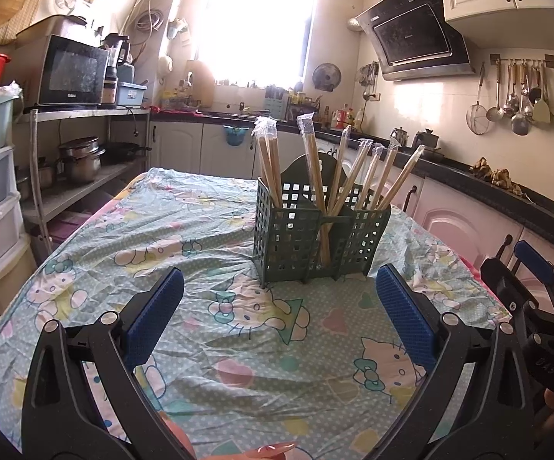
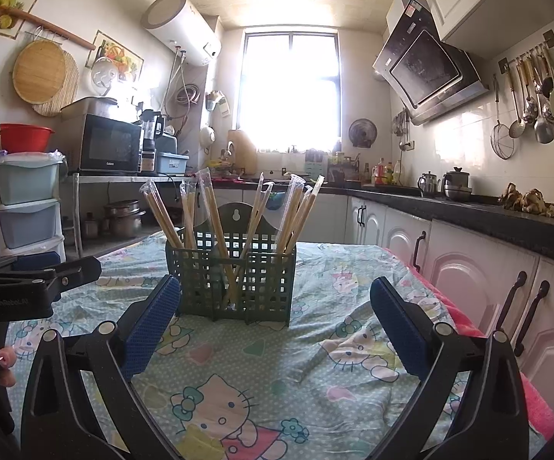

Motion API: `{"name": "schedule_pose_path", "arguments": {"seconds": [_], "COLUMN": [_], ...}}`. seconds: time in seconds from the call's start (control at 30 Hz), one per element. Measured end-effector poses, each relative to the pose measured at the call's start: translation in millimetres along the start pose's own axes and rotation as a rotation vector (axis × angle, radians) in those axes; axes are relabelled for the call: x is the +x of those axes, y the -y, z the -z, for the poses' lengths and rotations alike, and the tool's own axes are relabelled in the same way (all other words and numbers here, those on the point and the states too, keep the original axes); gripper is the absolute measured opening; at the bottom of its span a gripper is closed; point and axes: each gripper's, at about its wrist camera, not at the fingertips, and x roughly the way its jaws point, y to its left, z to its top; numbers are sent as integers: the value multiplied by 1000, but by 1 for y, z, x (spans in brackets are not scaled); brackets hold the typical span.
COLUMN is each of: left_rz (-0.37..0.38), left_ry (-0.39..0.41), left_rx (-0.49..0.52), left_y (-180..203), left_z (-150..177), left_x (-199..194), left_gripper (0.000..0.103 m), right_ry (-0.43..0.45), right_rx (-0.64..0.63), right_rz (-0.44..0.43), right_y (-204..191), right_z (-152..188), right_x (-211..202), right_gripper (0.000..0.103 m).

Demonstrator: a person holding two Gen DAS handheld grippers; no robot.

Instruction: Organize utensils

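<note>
Blue-padded fingers point(image 1: 405, 316) of the left tool point(image 1: 279, 316) frame the foreground, spread wide with nothing between them but the cartoon-cat tablecloth point(image 1: 185, 237) covering the surface. Seen from its own camera, the right tool point(image 2: 275, 324) is likewise wide open and empty, and each tool shows at the edge of the other's view.

Ahead of both, upright on the cloth, stands the dark green lattice utensil caddy point(image 1: 315, 237), and the plastic-wrapped chopsticks point(image 1: 313, 176) fan out of it, spread across its compartments. No loose utensil shows anywhere on the cloth, so the sorting looks finished or close to it.

If 1 more tidy-up is wanted, it is probably gathering the splayed sticks. Doing that well means:
- Coming in from above at the wrapped tips, not from the side, because the light caddy would likely slide or tip on the wrinkled cloth.
- Steadying the caddy wall with 1 tool while the other pinches a single pair.
- Closing gently, since slick wrappers may slip.

Hard to judge: the lattice hides the chopsticks' lower ends, the exact count of sticks is unclear where they overlap, and window glare washes out the far counter. Both views cut off the cloth's near edge.
</note>
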Motion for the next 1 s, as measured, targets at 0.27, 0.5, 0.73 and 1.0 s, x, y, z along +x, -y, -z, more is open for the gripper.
{"name": "schedule_pose_path", "arguments": {"seconds": [0.27, 0.5, 0.73, 1.0], "left_rz": [-1, 4, 4, 5], "left_ry": [10, 12, 14, 15], "left_rx": [5, 3, 5, 6], "left_y": [1, 1, 2, 2], "left_z": [-1, -1, -2, -1], "left_x": [-1, -1, -3, -3], "left_gripper": [93, 93, 93, 93], "right_ry": [0, 1, 0, 1], "right_rx": [0, 0, 3, 2], "right_rz": [-1, -1, 1, 0], "right_y": [1, 1, 0, 0], "right_z": [0, 0, 1, 1], "right_x": [0, 0, -1, -1], "right_gripper": [97, 97, 97, 97]}}
